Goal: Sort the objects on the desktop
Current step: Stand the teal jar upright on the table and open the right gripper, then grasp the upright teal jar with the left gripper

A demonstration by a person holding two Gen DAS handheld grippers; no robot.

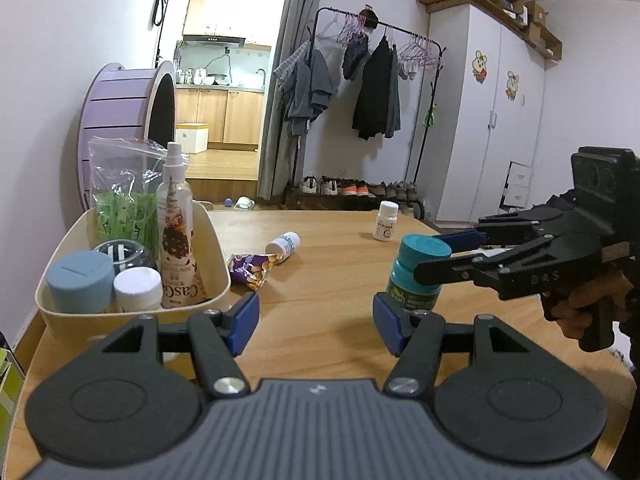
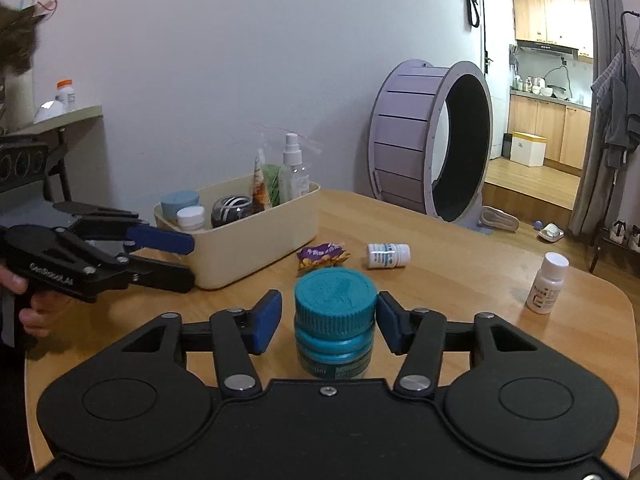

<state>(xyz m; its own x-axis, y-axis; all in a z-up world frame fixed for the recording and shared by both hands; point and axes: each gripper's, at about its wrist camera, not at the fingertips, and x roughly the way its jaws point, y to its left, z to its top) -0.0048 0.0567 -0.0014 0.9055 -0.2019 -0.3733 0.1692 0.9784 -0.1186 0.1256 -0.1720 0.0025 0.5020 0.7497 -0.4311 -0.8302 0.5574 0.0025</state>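
left tongs (image 1: 314,322): black linkages, blue pads, silver screws | right tongs (image 2: 329,323): same

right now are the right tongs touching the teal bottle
Cannot tell. In the right wrist view the right tongs straddle the teal bottle; a gap shows at one pad, the other looks flush.

Right gripper (image 2: 328,326) fills the bottom of frame, jaws spread around the teal-capped bottle (image 2: 335,320), which stands upright on the desk (image 2: 460,280). Right pad looks to be touching the cap edge; left pad sits just beside it with a small gap. Left gripper (image 2: 188,258) comes in from mid-left, jaws parted, tips just in front of the cream bin (image 2: 256,248). The bin holds a spray bottle (image 2: 294,170), a blue-grey lidded jar (image 2: 179,202) and a white-capped jar (image 2: 191,218). Centre frame: purple snack packet (image 2: 322,255), then a white pill bottle on its side (image 2: 388,255) to its right. Another white bottle (image 2: 547,284) stands upright at right, well apart.
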